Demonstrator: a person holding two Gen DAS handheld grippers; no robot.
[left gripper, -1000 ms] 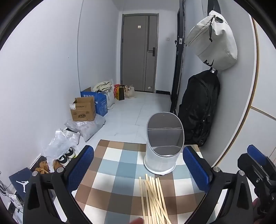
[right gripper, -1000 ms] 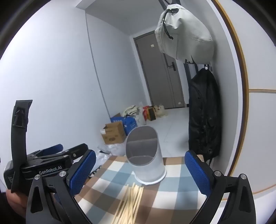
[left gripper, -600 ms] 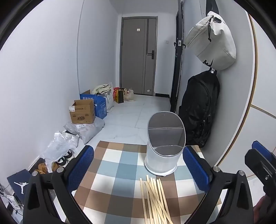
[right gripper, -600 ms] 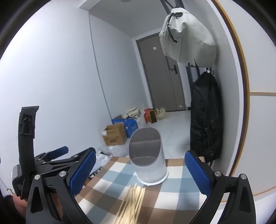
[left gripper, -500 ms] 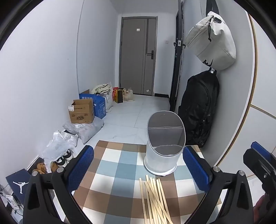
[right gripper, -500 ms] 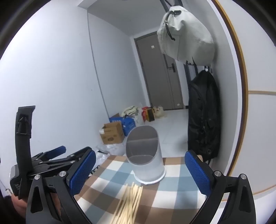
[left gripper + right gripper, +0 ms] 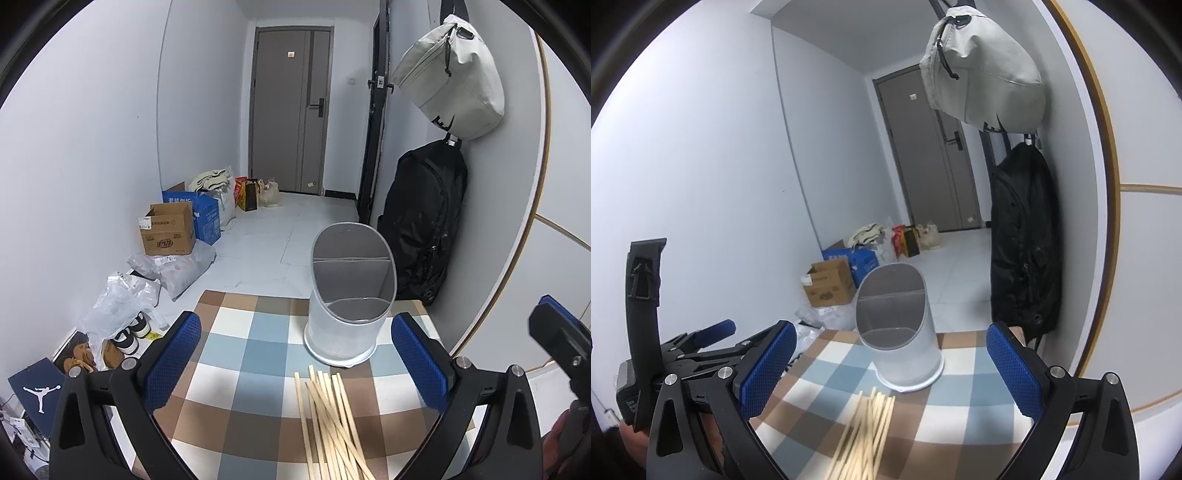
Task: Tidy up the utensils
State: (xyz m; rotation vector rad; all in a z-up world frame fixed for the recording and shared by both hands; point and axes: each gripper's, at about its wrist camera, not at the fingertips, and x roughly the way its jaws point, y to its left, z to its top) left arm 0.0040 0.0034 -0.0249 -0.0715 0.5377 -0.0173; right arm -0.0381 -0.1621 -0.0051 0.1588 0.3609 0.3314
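Note:
A bundle of pale wooden chopsticks (image 7: pixel 330 421) (image 7: pixel 862 432) lies on a checkered tablecloth (image 7: pixel 251 354) (image 7: pixel 960 373). Behind it stands a grey utensil holder (image 7: pixel 351 299) (image 7: pixel 899 332) with a slanted mouth and a divider inside; nothing shows in it. My left gripper (image 7: pixel 295 362) hovers open above the near side of the cloth, blue pads wide apart, holding nothing. My right gripper (image 7: pixel 892 369) is open too, framing the holder and the chopsticks. In the right wrist view the left gripper's body sits at the lower left. The right gripper's edge shows at the far right of the left wrist view.
The table stands against a white wall, with a black backpack (image 7: pixel 424 218) and a grey bag (image 7: pixel 450 74) hanging to the right. Cardboard boxes (image 7: pixel 170 229), plastic bags and shoes (image 7: pixel 129 332) line the floor on the left. A grey door (image 7: pixel 291 110) closes the hallway.
Both views have shifted only slightly; the chopsticks and holder stay in place. Both grippers remain open and empty.

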